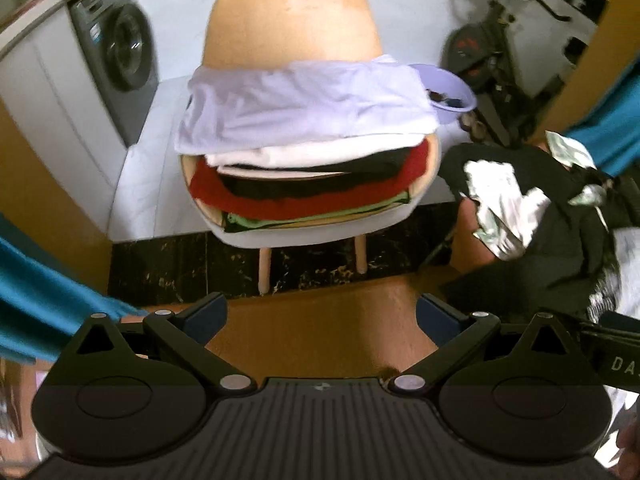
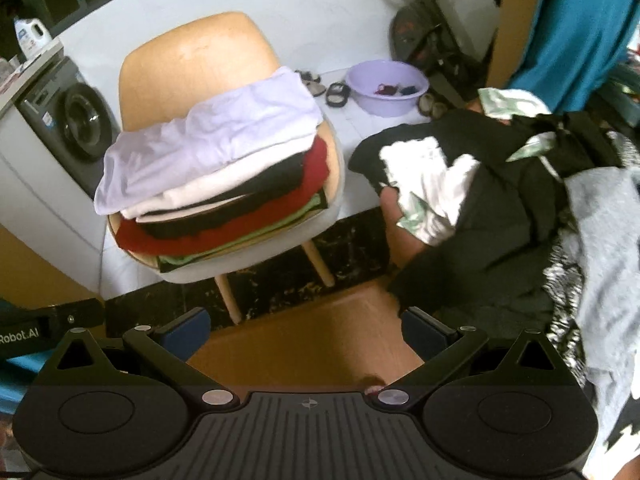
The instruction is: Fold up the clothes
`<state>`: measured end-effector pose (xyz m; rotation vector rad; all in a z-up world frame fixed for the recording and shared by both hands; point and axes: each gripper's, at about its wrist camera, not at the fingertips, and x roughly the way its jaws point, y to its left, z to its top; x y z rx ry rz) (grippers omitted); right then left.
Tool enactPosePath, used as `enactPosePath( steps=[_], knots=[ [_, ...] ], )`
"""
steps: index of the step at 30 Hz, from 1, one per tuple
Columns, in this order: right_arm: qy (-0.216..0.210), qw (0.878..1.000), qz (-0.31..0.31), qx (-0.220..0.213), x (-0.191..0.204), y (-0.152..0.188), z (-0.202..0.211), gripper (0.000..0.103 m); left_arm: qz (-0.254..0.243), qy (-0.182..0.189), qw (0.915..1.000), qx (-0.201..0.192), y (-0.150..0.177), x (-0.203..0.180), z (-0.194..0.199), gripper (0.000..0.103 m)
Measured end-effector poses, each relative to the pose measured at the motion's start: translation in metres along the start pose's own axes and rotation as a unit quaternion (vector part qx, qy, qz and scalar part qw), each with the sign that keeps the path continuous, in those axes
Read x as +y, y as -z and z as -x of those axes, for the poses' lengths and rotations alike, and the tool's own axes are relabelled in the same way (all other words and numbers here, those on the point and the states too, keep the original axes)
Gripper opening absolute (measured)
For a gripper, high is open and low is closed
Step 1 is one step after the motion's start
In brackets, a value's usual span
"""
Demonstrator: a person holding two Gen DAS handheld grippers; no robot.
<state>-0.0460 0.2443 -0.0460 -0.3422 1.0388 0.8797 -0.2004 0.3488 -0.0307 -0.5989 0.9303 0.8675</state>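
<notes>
Right up close, the left claw (image 1: 322,314) is hanging wide with nothing between its blue pads, and the right claw (image 2: 305,326) is gaping just as wide and just as empty, both hovering over a bare patch of the orange desk (image 2: 304,344). Just beyond, to the right, the unfolded pile (image 2: 500,208) is sprawling across the desk: a black garment (image 2: 480,240) tangled with a white and green printed piece (image 2: 432,184), and a grey garment (image 2: 600,216) slumping at the far right. Past the desk edge, the chair (image 1: 292,20) is carrying the folded stack (image 1: 308,168), a lilac top (image 1: 304,104) on top, then white, black, red and green layers, all sitting a little askew. To my eye the next job is pulling one garment free, and doing it well is going to mean pinching a single layer of the black cloth at an edge or corner, lifting it clear of the printed piece, and spreading it flat on the bare desk before any fold. Farther back, a purple basin (image 2: 386,88) is sitting on the white floor with sandals beside it, a washing machine (image 2: 68,124) at the left, an exercise bike (image 2: 432,40) at the rear. What each tangled garment is, I am not able to tell; the pile is running out of frame on the right, and both views are smeared by blur.
</notes>
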Motion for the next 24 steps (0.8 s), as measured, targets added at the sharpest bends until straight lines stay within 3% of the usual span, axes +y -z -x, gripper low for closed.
enactPosePath(
  steps=[9, 24],
  knots=[
    [0.013, 1.000, -0.003, -0.006, -0.011, 0.025, 0.029, 0.102, -0.013, 0.013, 0.9998, 0.000, 0.016, -0.016, 0.017, 0.102],
    [-0.001, 1.000, 0.017, -0.008, -0.037, 0.024, 0.042, 0.102, -0.005, 0.001, 0.9999, -0.016, 0.026, -0.045, 0.033, 0.102]
  ],
)
